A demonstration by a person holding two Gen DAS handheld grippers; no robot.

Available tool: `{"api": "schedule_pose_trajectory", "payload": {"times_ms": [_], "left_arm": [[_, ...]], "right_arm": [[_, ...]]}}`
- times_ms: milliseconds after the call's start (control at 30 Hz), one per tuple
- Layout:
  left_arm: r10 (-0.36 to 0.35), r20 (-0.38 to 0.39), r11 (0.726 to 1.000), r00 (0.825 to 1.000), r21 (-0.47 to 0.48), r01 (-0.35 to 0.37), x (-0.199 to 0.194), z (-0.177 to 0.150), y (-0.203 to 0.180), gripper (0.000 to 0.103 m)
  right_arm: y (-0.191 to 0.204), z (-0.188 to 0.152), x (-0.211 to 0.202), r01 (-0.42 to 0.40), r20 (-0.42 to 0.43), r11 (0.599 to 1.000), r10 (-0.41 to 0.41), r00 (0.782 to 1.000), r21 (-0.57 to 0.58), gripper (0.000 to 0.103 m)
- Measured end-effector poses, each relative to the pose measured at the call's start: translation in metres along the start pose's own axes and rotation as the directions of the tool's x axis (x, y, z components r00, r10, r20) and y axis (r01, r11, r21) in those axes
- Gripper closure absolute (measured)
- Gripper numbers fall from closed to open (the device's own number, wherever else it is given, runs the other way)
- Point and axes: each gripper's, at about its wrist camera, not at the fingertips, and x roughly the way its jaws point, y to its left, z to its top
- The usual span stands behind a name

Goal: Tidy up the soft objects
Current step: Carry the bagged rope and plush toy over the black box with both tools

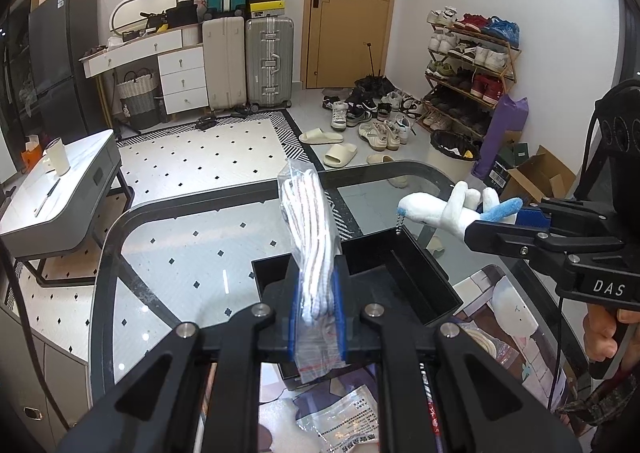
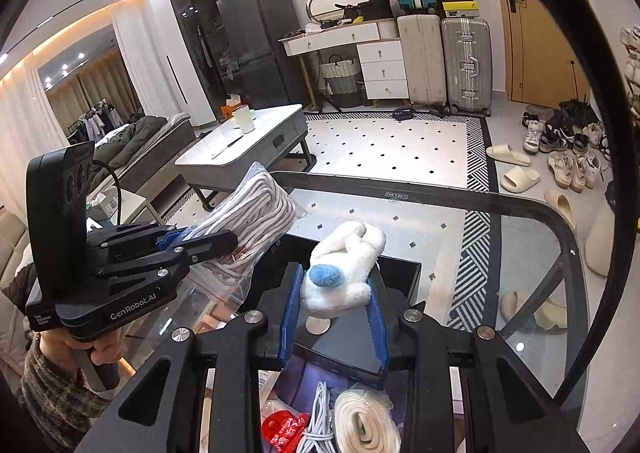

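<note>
Behind the glass table (image 1: 168, 249) lies a tiled floor with a patterned rug, suitcases (image 1: 248, 61) stacked by a white dresser, a wooden door (image 1: 352, 9) and a shoe rack (image 1: 468, 69) with loose shoes and slippers in front of it.

On the glass stands an open black box (image 1: 404, 281), near the table's middle. The left gripper (image 1: 316, 313) hangs over the box's near-left corner with its blue pads clamped on a clear bag of white cord (image 1: 308, 229), which sticks up from the jaws; in the right wrist view the same bag (image 2: 244, 221) bulges out past the black fingers.

The right gripper (image 2: 334, 317) has its jaws pressed together on a white plush toy (image 2: 348, 265) with a blue patch. From the left wrist view the toy (image 1: 440, 209) is held in the air just above the far right corner of the box, its small bead chain dangling close to the rim.

Under the glass, on a lower shelf, lie a coil of flat white band (image 2: 364, 421), a grey cable (image 2: 318, 417) and a red packet (image 2: 282, 429).
</note>
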Motion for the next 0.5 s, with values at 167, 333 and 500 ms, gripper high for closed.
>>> {"api": "schedule_pose_trajectory", "payload": {"times_ms": [167,333,500], "left_arm": [[-0.003,-0.019,1.000,1.000,0.000,0.003,0.013,0.001,0.002,0.092],[-0.013,-0.034,1.000,0.999,-0.009,0.013,0.026,0.000,0.002,0.092],[-0.023,-0.062,1.000,0.998,-0.010,0.023,0.041,-0.003,0.002,0.092]], "right_arm": [[-0.006,0.004,0.017,-0.012,-0.020,1.000,0.013,1.000,0.006,0.072],[-0.016,0.004,0.032,-0.025,-0.038,0.999,0.026,0.999,0.025,0.072],[-0.021,0.004,0.047,-0.025,-0.060,0.999,0.027,0.998,0.032,0.072]]}}
